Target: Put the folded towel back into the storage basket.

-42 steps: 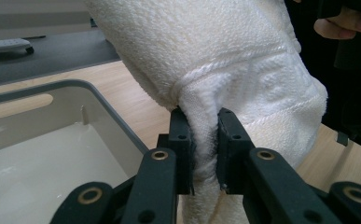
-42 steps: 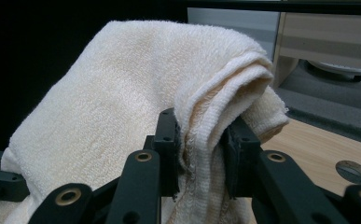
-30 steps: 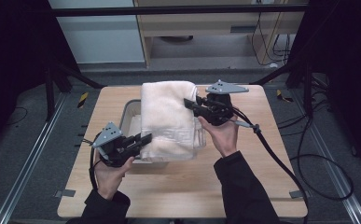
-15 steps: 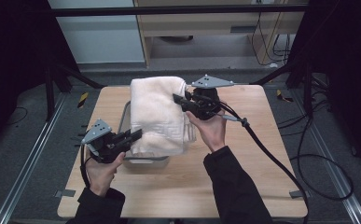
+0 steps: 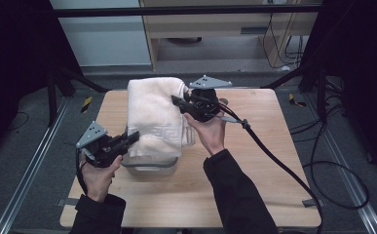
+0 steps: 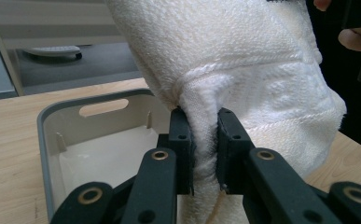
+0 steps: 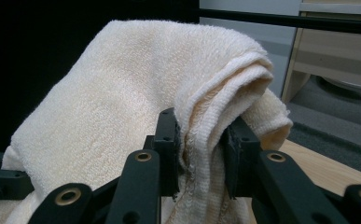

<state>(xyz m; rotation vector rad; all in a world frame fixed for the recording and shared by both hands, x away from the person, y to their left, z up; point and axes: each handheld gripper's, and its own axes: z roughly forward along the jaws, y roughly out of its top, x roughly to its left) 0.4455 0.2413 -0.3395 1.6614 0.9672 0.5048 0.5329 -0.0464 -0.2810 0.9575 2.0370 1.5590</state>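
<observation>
Both grippers, left [image 5: 132, 138] and right [image 5: 177, 101], pinch the towel [image 5: 154, 114] (fingers clamped on folds), probably lifting it clear of the bin [image 6: 66, 140].

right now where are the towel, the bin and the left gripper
towel [image 5: 152, 109]: high view, middle of the cloth
bin [image 6: 45, 128]: left gripper view, left rim
left gripper [image 5: 133, 137]: high view, jaw tips on the towel

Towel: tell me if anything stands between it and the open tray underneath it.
Nothing visible does. The towel hangs pinched in both the left gripper and the right gripper, directly over the grey tray. The part of the tray's inside that shows is bare.
</observation>
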